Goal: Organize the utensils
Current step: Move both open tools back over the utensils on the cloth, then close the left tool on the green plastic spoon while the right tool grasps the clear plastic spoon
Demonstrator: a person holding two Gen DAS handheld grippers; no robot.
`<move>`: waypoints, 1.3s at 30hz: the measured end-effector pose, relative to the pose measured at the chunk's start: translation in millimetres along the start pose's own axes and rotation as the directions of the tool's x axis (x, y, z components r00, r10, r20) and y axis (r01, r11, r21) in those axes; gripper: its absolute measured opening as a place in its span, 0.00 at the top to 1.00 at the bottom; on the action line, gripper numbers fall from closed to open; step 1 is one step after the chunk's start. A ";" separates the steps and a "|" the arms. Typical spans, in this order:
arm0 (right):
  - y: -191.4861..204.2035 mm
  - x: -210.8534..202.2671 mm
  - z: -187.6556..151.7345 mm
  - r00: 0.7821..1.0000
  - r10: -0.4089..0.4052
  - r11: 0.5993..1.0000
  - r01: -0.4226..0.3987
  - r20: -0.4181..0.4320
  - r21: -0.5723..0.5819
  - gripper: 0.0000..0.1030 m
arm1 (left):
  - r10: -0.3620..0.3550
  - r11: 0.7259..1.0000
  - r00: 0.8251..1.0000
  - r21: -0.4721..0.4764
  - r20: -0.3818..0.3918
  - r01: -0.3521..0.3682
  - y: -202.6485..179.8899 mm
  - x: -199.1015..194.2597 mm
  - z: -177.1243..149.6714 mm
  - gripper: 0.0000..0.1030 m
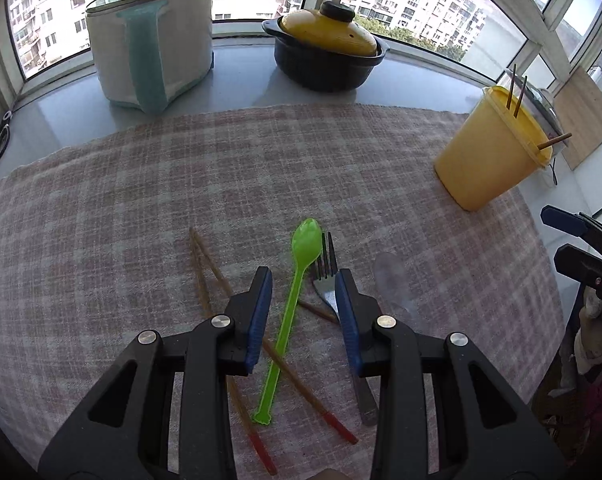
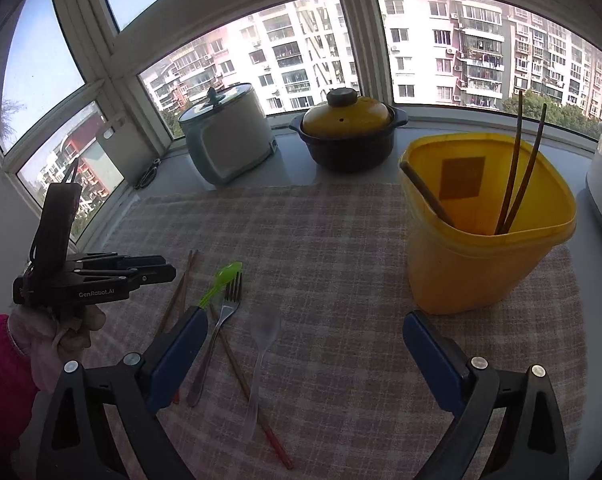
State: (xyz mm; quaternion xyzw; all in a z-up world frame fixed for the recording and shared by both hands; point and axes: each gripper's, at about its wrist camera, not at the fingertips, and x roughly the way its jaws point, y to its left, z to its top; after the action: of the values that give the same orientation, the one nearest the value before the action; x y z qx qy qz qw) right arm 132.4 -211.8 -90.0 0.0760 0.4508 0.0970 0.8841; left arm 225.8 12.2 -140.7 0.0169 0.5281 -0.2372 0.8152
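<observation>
While both hover over checked cloth (image 1: 141,184) | L hand-held gripper (image 1: 303,280) released, jaws astride green spoon (image 1: 297,280), not touching | R hand-held gripper (image 2: 305,332) released, wide, empty | fork (image 1: 325,272), chopsticks (image 1: 205,272), clear spoon (image 2: 261,344) beside green spoon | yellow tub (image 2: 481,256) well right of it, holds 3 chopsticks

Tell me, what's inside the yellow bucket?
Three brown chopsticks stand inside the yellow bucket: two lean together at the right, one leans against the left rim. Their lower ends and the bucket's bottom are hidden by its wall, so anything lying there cannot be seen.
</observation>
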 end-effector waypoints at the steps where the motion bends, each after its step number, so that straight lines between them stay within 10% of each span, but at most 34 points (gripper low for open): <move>1: 0.6 5.2 -1.2 1.000 0.009 1.000 -0.009 -0.018 0.004 0.08 | -0.001 1.000 1.000 0.005 -0.007 0.001 -1.6 4.2 0.0 0.69; 22: 35.4 111.9 -23.2 0.954 0.018 0.997 -0.039 -0.300 -0.063 0.27 | 0.051 0.994 0.994 0.098 -0.094 -0.041 -9.8 57.3 1.8 0.69; 36: 54.1 143.0 -22.9 0.920 -0.106 0.980 0.033 -0.377 -0.195 0.59 | 0.045 0.995 0.992 0.095 -0.117 -0.034 -6.0 71.8 2.3 0.69; 39: 55.8 144.3 -22.0 0.916 -0.125 0.976 0.044 -0.380 -0.215 0.65 | 0.041 0.996 0.992 0.084 -0.122 -0.031 -3.1 73.4 2.5 0.82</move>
State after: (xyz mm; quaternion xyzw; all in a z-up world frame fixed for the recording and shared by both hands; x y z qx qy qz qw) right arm 191.7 -122.0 -203.4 -0.0546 0.6090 0.1172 0.7826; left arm 250.9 -18.3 -202.7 0.0744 0.5669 -0.2423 0.7838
